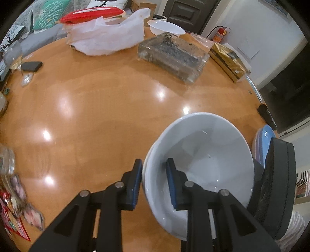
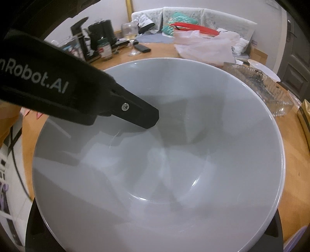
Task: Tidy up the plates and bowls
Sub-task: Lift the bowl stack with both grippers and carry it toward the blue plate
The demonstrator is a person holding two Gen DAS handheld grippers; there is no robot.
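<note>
The left gripper (image 1: 154, 182) points steeply down over the near right part of the wooden table (image 1: 93, 120). Its two black arms end in blue pads; one pad sits outside the rim of a pale grey bowl (image 1: 203, 160), the other inside it, so the tongs are narrowed and pinching the bowl's wall. The bowl is tilted toward the camera.

In the right wrist view the same bowl (image 2: 174, 155) fills nearly the whole frame, and the left gripper's black finger (image 2: 139, 114) reaches over its left rim into the hollow. The right gripper's own fingers are hidden below the bowl, so whether its tongs are wide or narrow cannot be told.

Just beside the bowl, at the table's right edge, lies a blue plate (image 1: 266, 139), partly hidden by a black part of the other gripper.

Toward the far edge are a white plastic bag (image 1: 108, 36) with a red lid (image 1: 91, 14) above it, a clear tray (image 1: 172, 56), a white bowl (image 1: 165, 27) and a gold box (image 1: 228, 60). A wine glass (image 1: 15, 58) stands at the left edge. A sofa with cushions and a dark door lie beyond.
</note>
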